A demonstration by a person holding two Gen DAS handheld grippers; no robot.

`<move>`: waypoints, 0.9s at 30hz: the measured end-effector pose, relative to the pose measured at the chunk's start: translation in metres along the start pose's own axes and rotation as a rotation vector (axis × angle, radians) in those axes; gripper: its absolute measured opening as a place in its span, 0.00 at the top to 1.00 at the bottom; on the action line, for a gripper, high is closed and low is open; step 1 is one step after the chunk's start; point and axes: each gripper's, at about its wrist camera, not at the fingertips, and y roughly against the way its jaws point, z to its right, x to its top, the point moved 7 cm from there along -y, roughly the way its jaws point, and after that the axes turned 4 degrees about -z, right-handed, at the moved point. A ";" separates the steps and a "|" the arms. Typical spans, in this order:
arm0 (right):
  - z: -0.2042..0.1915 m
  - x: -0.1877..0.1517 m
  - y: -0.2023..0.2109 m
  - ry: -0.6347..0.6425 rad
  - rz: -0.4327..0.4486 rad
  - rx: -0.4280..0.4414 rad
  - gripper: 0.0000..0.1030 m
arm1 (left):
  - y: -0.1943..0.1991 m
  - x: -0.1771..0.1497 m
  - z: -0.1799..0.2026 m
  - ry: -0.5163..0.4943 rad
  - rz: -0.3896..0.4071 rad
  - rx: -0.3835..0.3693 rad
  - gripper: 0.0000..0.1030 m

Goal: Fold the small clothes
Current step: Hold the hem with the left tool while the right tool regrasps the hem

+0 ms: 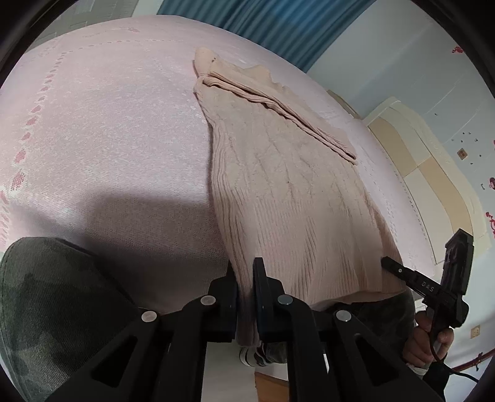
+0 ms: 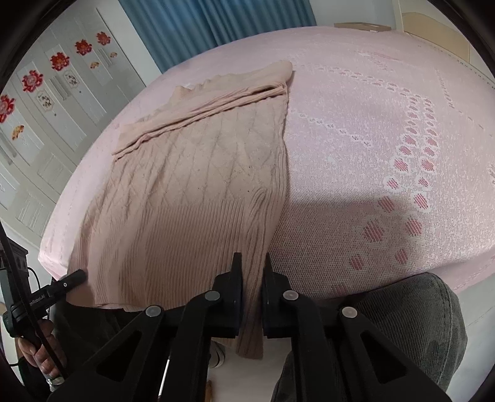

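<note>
Faintly, "DAS" on right gripper (image 1: 390,266)

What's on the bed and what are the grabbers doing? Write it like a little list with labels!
garment: beige cable-knit sweater, sleeves folded across its far part
surface: pink patterned bedspread
near hem: hangs over the bed edge
left gripper: shut on the sweater's left hem corner
right gripper: shut on the right hem corner
person: camouflage-trousered knee
background: blue curtain

Pink bedspread (image 1: 108,130), blue curtain (image 2: 198,21), white wardrobe (image 2: 62,102)
</note>
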 end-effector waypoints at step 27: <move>-0.002 0.005 -0.003 0.010 0.022 -0.035 0.88 | 0.001 0.002 -0.001 -0.004 0.009 0.000 0.90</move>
